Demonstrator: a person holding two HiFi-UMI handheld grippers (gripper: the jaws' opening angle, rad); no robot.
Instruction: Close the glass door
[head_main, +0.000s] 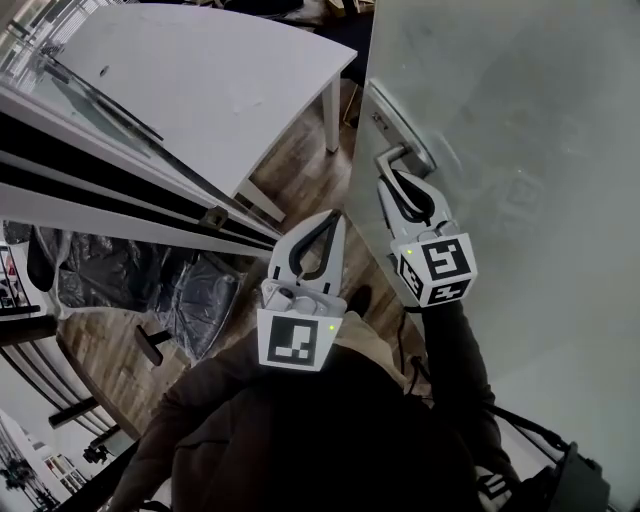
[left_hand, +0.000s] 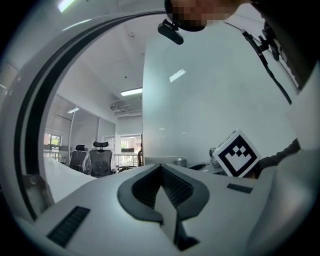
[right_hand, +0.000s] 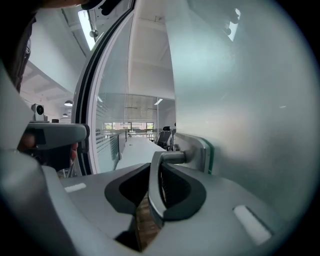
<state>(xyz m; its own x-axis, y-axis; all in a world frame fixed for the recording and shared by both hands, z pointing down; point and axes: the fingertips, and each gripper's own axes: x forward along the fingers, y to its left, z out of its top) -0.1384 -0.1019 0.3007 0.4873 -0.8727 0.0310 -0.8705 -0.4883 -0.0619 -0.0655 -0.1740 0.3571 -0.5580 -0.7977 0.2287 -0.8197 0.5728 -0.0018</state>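
Observation:
The frosted glass door (head_main: 520, 150) fills the right of the head view. Its metal lever handle (head_main: 392, 157) sticks out near the door's edge. My right gripper (head_main: 391, 178) is shut on that handle. In the right gripper view the lever handle (right_hand: 156, 190) runs down between the two dark pads, beside its mounting plate (right_hand: 202, 152) on the glass door (right_hand: 240, 100). My left gripper (head_main: 334, 218) hangs to the left of the door, shut with nothing in it. In its own view the left gripper (left_hand: 161, 167) has its tips together, and the glass door (left_hand: 210, 100) stands behind it.
A white table (head_main: 200, 70) stands at the upper left over a wooden floor (head_main: 300, 170). A black and white partition frame (head_main: 100, 190) crosses the left side. Chairs wrapped in black plastic (head_main: 150, 290) sit below it. Office chairs (left_hand: 100, 160) show far off.

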